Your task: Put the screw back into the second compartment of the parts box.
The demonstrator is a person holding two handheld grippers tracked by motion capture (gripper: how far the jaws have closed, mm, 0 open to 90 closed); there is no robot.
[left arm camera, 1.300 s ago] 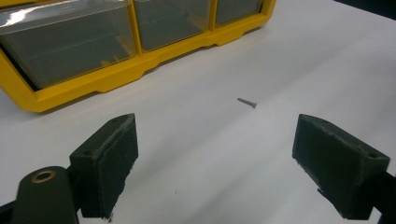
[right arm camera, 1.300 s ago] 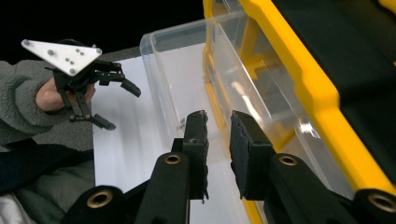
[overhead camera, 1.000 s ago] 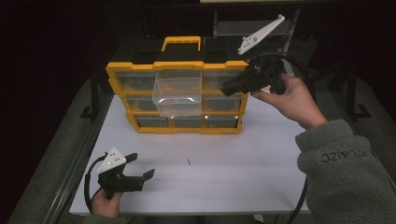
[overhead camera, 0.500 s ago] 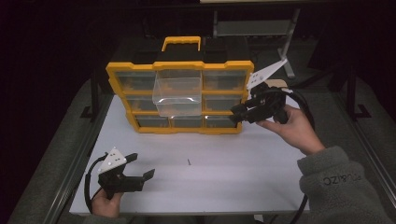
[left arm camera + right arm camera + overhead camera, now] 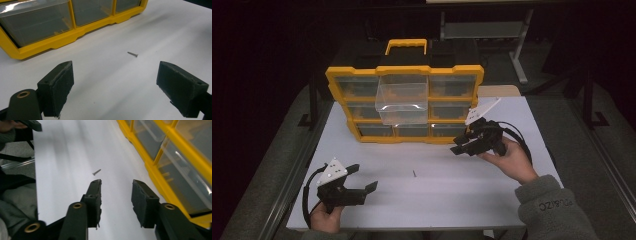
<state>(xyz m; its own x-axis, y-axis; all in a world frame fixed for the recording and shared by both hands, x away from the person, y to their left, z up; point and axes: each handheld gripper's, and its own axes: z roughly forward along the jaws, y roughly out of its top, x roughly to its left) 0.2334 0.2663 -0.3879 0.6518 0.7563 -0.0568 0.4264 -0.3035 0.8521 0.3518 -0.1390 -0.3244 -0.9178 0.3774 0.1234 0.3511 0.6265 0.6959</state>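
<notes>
Where the organizer [image 5: 362, 135] meets the frame edge, its bins blur.

My left gripper [image 5: 362, 181] and right gripper [image 5: 461, 145] are matte black, each topped by a pale grey three-cornered plate and trailing a black cable. Brass-coloured bushings sit at the jaw pivots. My right sleeve [image 5: 552, 212] is grey fleece with white lettering at the cuff.

Yellow organizer case [image 5: 404, 75] with clear drawers, grey screw [image 5: 414, 173], white table [image 5: 437, 190], black grippers.
</notes>
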